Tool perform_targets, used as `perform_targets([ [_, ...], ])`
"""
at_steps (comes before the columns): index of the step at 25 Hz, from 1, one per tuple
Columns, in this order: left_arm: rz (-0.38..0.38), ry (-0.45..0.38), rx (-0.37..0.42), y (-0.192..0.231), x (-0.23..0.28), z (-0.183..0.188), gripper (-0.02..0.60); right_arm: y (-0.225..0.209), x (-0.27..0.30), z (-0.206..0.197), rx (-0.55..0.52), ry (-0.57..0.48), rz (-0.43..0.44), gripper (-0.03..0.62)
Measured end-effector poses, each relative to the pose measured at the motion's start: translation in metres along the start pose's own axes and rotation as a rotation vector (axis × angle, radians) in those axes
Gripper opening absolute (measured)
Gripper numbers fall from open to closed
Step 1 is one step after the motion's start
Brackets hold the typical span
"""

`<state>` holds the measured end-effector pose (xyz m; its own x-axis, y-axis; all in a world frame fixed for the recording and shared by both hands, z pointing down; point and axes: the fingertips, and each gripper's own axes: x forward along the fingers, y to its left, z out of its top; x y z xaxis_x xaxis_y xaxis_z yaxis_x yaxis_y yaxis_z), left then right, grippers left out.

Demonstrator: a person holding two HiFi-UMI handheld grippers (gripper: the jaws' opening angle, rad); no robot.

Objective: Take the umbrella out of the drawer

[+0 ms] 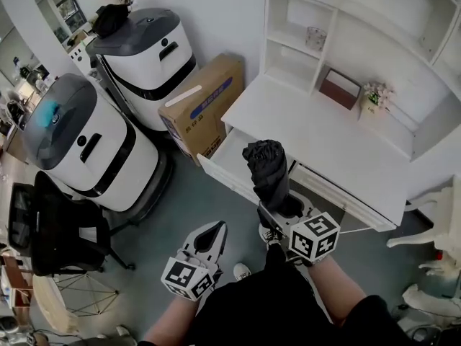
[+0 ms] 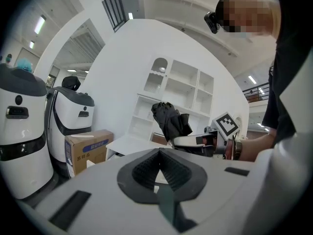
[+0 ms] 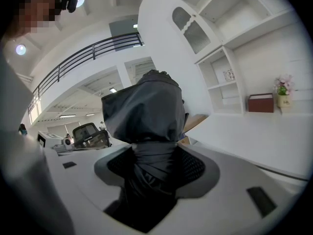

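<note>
A folded black umbrella (image 1: 266,168) stands upright in the air in front of the white desk (image 1: 317,139). My right gripper (image 1: 277,211) is shut on its lower part. The right gripper view shows the dark fabric (image 3: 146,116) bunched between the pads of my right gripper (image 3: 149,168). The desk's drawer (image 1: 218,170) hangs open just left of the umbrella. My left gripper (image 1: 215,229) is lower and to the left, over the floor, shut and empty. The left gripper view looks past my left gripper (image 2: 159,173) at the umbrella (image 2: 168,119) held in the right gripper (image 2: 195,141).
A cardboard box (image 1: 202,103) leans by the desk's left end. Two white robots (image 1: 148,56) (image 1: 83,139) stand further left, with a black chair (image 1: 50,229) below them. The shelf unit holds a brown box (image 1: 338,89) and flowers (image 1: 376,96). A white chair (image 1: 439,222) is at the right.
</note>
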<state>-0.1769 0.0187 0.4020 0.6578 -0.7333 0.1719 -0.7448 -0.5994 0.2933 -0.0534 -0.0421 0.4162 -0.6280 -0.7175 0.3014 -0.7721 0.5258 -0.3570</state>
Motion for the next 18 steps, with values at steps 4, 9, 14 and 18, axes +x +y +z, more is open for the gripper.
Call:
perform_targets([
  [4, -0.035, 0.003, -0.002, -0.013, -0.012, -0.004, -0.003, 0.019, -0.023, -0.012, 0.041, -0.017, -0.015, 0.247],
  [9, -0.069, 0.02, 0.0, -0.025, -0.019, -0.012, -0.003, 0.037, -0.042, -0.021, 0.066, -0.029, -0.017, 0.247],
  [14, -0.07, 0.029, 0.023, -0.034, -0.02, -0.014, -0.003, 0.048, -0.055, -0.02, 0.072, -0.034, 0.005, 0.247],
  [18, -0.058, 0.023, 0.016, -0.049, -0.014, -0.014, -0.003, 0.045, -0.069, -0.016, 0.058, -0.033, 0.033, 0.247],
])
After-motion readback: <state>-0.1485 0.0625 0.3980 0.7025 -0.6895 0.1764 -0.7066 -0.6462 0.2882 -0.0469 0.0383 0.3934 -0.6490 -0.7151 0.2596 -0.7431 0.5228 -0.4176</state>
